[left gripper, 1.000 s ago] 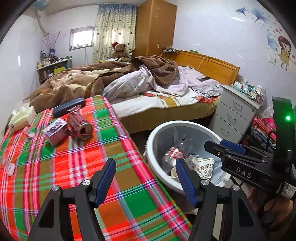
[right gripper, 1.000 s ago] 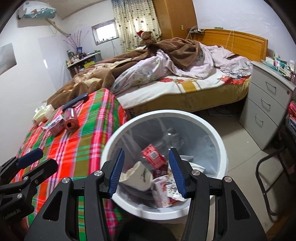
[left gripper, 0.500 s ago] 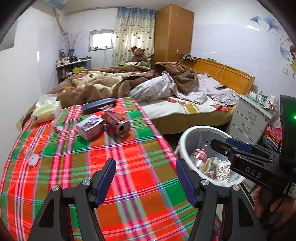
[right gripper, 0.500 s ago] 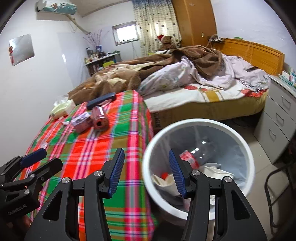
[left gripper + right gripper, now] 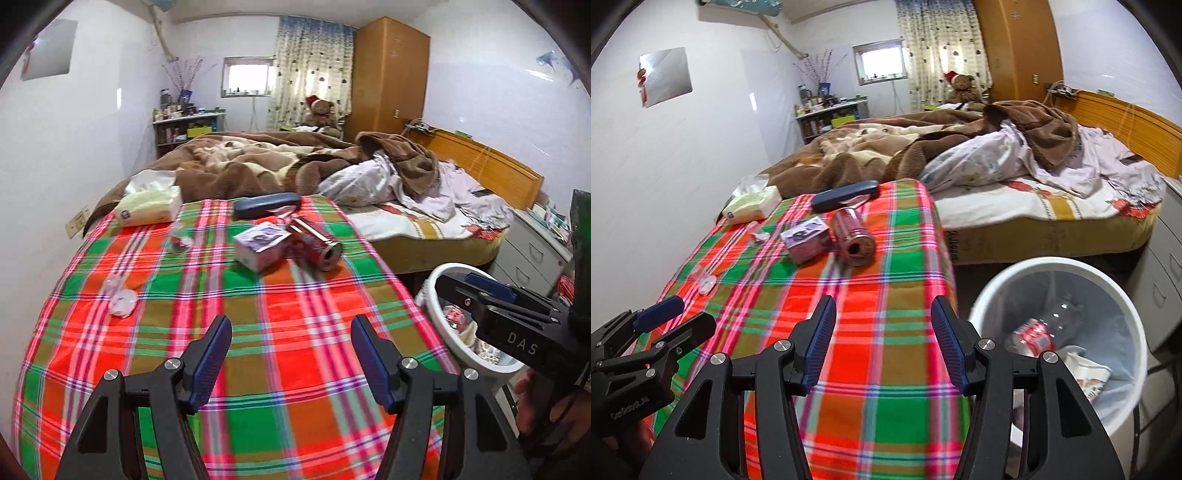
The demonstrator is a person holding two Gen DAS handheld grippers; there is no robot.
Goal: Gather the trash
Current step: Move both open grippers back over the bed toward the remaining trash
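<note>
A red soda can lies on its side on the plaid table, next to a small purple-and-white box. Clear plastic scraps lie at the table's left. A white trash bin with trash inside stands on the floor to the right of the table. My left gripper is open and empty over the table's near part. My right gripper is open and empty over the table's right edge, beside the bin.
A dark blue case and a tissue pack lie at the table's far end. An unmade bed stands behind, with a grey drawer unit to the right. A chair frame stands by the bin.
Both grippers have swung left, from over the bin to over the table. The bin now sits at the right of both views. Both stay open and empty.
</note>
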